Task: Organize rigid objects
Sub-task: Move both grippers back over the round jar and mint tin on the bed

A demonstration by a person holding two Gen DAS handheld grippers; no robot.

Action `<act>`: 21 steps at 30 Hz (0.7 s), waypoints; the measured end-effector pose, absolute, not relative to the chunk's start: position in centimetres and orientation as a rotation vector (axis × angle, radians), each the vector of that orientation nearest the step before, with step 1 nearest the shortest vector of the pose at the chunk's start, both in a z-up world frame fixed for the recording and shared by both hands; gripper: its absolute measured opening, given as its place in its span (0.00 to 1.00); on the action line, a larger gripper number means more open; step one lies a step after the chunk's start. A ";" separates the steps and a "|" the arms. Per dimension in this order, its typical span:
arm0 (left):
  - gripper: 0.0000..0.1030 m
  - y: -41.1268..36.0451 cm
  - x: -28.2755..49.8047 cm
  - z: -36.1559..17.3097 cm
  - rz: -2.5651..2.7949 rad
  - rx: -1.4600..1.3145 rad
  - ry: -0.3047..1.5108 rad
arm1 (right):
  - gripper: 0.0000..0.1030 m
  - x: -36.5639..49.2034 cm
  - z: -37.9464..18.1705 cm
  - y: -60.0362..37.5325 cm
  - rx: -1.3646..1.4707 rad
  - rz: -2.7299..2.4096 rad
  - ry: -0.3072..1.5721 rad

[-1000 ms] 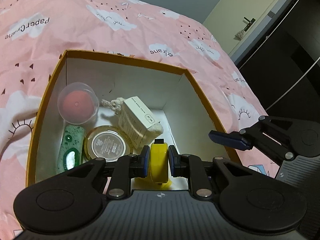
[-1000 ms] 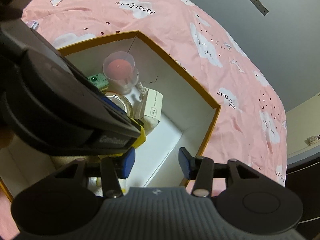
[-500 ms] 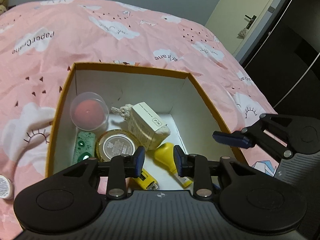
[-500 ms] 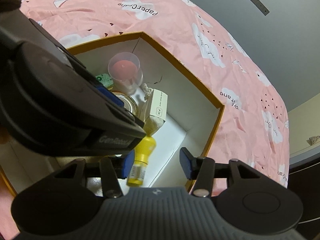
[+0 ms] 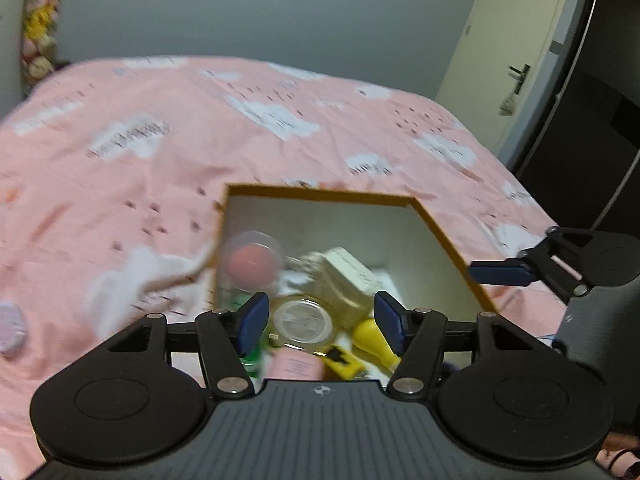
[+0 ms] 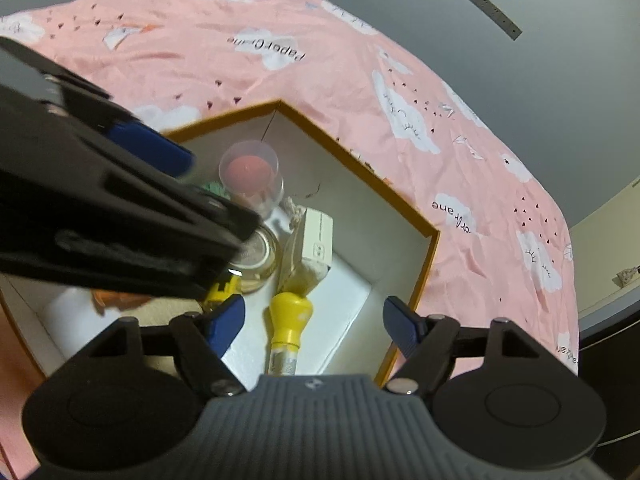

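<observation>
Both grippers hang over an orange-rimmed cardboard box [image 6: 424, 280] with white inner walls, set on a soft pink quilt [image 6: 320, 64] printed with clouds. The left gripper [image 5: 320, 320] and the right gripper [image 6: 316, 326] have just been opening, and both stand with blue pads spread wide, nothing between them. On the box's white floor lies a glossy yellow bulb-shaped bottle [image 6: 290, 316], beside a cream carton [image 6: 318, 240], a round glass jar [image 6: 256, 258] and a clear plastic cup [image 6: 252, 178] with a pink inside.

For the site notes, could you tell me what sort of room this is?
Most likely a bedroom: a bed with a pink cloud-print cover, a door, and plush toys by the wall.
</observation>
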State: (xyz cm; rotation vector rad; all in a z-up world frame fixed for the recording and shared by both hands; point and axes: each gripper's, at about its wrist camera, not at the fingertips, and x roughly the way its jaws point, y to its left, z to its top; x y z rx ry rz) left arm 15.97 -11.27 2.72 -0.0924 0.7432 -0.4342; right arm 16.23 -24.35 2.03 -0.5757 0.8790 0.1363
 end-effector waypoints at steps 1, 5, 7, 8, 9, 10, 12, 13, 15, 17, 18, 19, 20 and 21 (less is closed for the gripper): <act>0.68 -10.8 15.6 3.0 -0.417 -0.087 0.719 | 0.74 16.1 2.3 -24.2 -0.563 0.136 0.869; 0.69 -9.0 14.4 4.1 -0.345 -0.051 0.634 | 0.81 15.7 3.6 -23.5 -0.488 0.142 0.810; 0.69 -8.1 13.9 4.6 -0.301 -0.037 0.601 | 0.82 15.5 4.3 -23.1 -0.432 0.169 0.777; 0.69 -7.5 13.6 4.8 -0.283 -0.038 0.582 | 0.82 15.3 4.7 -22.8 -0.402 0.179 0.765; 0.69 -7.0 13.4 5.0 -0.269 -0.041 0.563 | 0.82 15.3 4.9 -22.5 -0.376 0.186 0.757; 0.69 -6.4 13.1 5.2 -0.256 -0.040 0.546 | 0.82 15.3 5.1 -22.2 -0.347 0.195 0.749; 0.70 -5.4 12.9 5.6 -0.229 -0.038 0.521 | 0.82 15.2 5.5 -21.6 -0.295 0.220 0.732; 0.71 -4.8 12.8 5.8 -0.210 -0.038 0.517 | 0.82 15.1 5.7 -21.2 -0.275 0.229 0.723; 0.71 -3.7 12.8 5.9 -0.175 -0.046 0.513 | 0.82 15.0 6.0 -20.1 -0.243 0.243 0.707; 0.71 -2.4 12.8 5.8 -0.124 -0.054 0.502 | 0.82 14.8 6.1 -18.9 -0.223 0.253 0.687; 0.71 -1.7 12.8 5.7 -0.108 -0.060 0.498 | 0.82 14.8 6.1 -18.0 -0.218 0.264 0.676; 0.71 -1.1 12.9 5.6 -0.094 -0.064 0.498 | 0.82 14.8 6.1 -17.1 -0.216 0.277 0.670; 0.71 -0.3 13.0 5.4 -0.079 -0.073 0.501 | 0.82 14.9 6.0 -16.5 -0.213 0.288 0.667; 0.71 0.6 13.0 5.2 -0.074 -0.086 0.503 | 0.82 14.9 5.9 -15.6 -0.206 0.301 0.663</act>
